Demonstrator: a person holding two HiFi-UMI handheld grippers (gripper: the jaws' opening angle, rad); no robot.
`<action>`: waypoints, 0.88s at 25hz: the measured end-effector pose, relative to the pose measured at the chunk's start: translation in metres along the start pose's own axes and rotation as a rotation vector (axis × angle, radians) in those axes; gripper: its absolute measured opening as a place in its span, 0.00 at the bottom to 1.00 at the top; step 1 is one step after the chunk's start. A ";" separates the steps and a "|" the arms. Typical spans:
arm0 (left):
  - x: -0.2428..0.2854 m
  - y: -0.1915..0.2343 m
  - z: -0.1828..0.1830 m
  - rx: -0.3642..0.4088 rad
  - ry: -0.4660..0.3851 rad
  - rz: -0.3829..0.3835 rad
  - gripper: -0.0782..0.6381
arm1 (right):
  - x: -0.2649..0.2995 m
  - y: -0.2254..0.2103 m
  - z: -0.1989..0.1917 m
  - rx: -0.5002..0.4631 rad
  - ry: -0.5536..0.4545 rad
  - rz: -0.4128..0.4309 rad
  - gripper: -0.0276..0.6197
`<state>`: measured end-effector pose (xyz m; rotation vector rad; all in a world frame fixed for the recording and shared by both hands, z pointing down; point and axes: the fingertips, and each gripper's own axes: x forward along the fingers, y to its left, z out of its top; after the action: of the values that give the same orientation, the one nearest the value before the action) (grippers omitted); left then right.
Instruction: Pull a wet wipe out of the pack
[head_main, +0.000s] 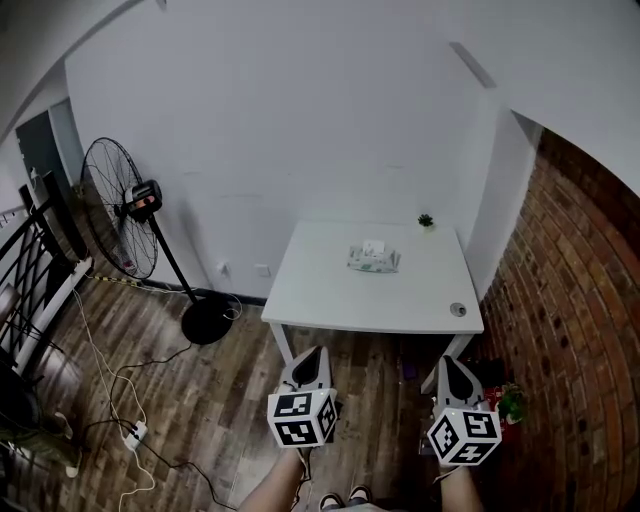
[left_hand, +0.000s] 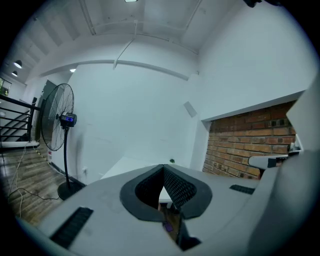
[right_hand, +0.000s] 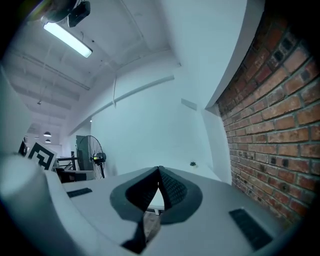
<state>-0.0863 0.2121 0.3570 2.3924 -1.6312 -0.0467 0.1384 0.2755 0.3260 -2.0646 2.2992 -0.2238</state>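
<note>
A pale green wet wipe pack (head_main: 374, 258) lies flat on the white table (head_main: 330, 295), toward its far side, with a white flap on top. Both grippers hang well short of the table, above the wooden floor. My left gripper (head_main: 313, 357) is shut, its tips meeting with nothing between them (left_hand: 162, 167). My right gripper (head_main: 450, 364) is shut too and holds nothing (right_hand: 159, 169). The pack does not show in either gripper view; only the table's edge shows past the jaws.
A small potted plant (head_main: 426, 221) stands at the table's far right corner and a small round object (head_main: 458, 310) near its front right. A standing fan (head_main: 122, 207) with cables is at the left. A brick wall (head_main: 580, 320) runs along the right.
</note>
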 end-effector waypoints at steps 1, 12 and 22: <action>0.001 0.000 0.000 0.002 -0.001 0.001 0.11 | 0.001 0.000 0.000 0.004 -0.001 0.005 0.04; 0.009 -0.002 -0.006 -0.013 0.017 -0.002 0.11 | 0.003 -0.012 -0.001 -0.012 0.004 -0.005 0.10; 0.007 0.005 0.002 0.002 -0.017 0.042 0.11 | 0.004 -0.019 0.002 -0.016 -0.009 -0.016 0.20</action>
<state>-0.0884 0.2037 0.3571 2.3645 -1.6894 -0.0577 0.1565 0.2699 0.3271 -2.0880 2.2875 -0.1975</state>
